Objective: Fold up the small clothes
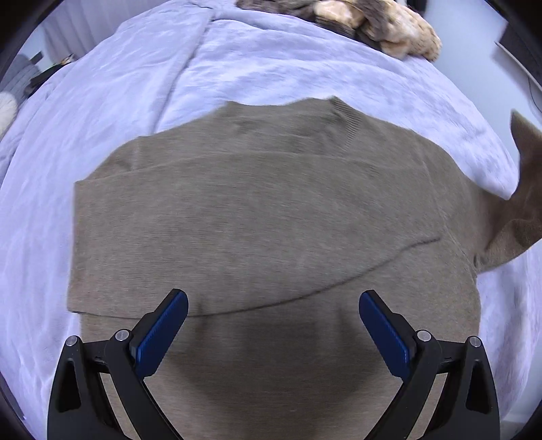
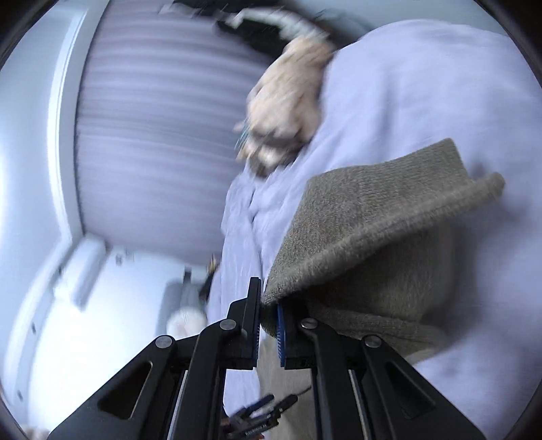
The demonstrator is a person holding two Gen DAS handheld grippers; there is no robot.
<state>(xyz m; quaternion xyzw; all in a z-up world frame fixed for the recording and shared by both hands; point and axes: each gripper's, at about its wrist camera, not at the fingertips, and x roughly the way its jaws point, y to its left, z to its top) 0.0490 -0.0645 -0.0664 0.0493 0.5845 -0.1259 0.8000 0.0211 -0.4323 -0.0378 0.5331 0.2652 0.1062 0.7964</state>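
A taupe knit sweater (image 1: 257,216) lies spread on a pale lavender bedcover (image 1: 101,135), its left sleeve folded across the body. My left gripper (image 1: 272,301) is open and empty, hovering just above the sweater's lower part. My right gripper (image 2: 267,304) is shut on the sweater's right sleeve (image 2: 366,210), holding its ribbed cuff end lifted above the bedcover (image 2: 423,88). The lifted sleeve also shows at the right edge of the left wrist view (image 1: 521,189). The right wrist view is blurred by motion.
A heap of cream and dark clothes (image 1: 379,27) lies at the far end of the bed; it also shows in the right wrist view (image 2: 288,108). A white wall and ribbed curtain (image 2: 152,128) stand beyond the bed's edge.
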